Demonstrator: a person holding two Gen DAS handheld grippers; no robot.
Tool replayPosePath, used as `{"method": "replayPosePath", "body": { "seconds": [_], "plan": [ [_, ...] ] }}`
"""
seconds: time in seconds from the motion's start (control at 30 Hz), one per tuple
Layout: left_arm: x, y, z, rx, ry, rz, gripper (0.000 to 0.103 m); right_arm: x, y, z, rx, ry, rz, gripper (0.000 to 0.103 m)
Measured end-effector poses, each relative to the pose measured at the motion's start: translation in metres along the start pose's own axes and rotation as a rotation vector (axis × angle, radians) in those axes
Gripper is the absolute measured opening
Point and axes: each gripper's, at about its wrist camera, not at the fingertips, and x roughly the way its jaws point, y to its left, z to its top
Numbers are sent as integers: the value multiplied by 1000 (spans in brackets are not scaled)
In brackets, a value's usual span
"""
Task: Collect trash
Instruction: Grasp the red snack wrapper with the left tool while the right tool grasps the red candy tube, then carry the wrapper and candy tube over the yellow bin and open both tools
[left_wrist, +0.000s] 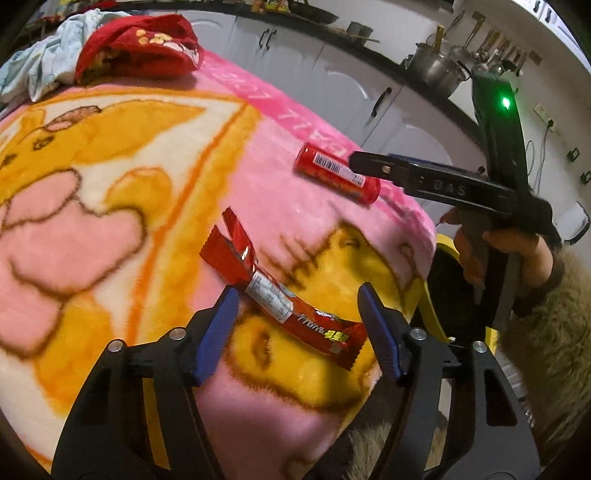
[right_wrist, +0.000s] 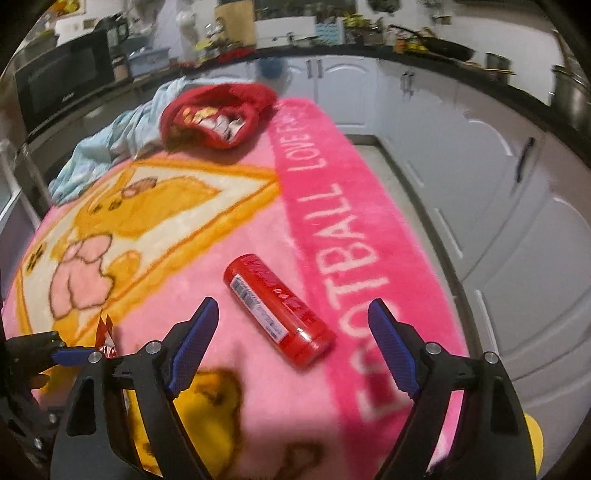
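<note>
On the pink plush blanket (left_wrist: 280, 206), the red foil wrapper (left_wrist: 295, 314) lies between the spread left gripper (left_wrist: 299, 325); the red cylindrical tube (right_wrist: 279, 310) lies between the spread right gripper (right_wrist: 295, 347).

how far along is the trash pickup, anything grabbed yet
Done: nothing looks collected yet.

In hand: the left hand-held gripper straddles the red snack wrapper lying on the pink blanket, pads not visibly pressing it. The right hand-held gripper is open around the near end of the red tube, which also lies on the blanket.

Left: close on both and carry them off. No bin is clearly in view.
</note>
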Motion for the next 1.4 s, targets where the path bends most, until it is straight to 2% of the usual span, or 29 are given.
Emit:
{"method": "replayPosePath", "body": {
  "seconds": [0.17, 0.23, 0.3, 0.4, 0.67, 0.83, 1.07, 1.4],
  "plan": [
    [8, 1, 3, 7, 9, 40, 42, 23, 1, 0, -27, 61, 29, 61],
    [10, 4, 5, -1, 8, 51, 31, 28, 2, -3, -33, 73, 15, 56],
    [11, 8, 6, -5, 5, 52, 27, 31, 2, -6, -33, 77, 6, 46],
    [11, 10, 5, 10, -1, 51, 23, 32, 2, -10, -25, 64, -9, 40],
    [10, 16, 4, 24, -15, 53, 10, 24, 5, -19, 38, 27, -25, 34],
    [7, 17, 3, 28, -27, 39, 5, 11, 13, -27, 56, 22, 7, 33],
    [-2, 3, 11, 69, -65, 47, 4, -22, 15, -38, 100, -35, 18, 32],
    [-13, -29, 30, 122, -128, 25, 4, -73, 2, -58, 141, -99, -12, 31]
  ]
}}
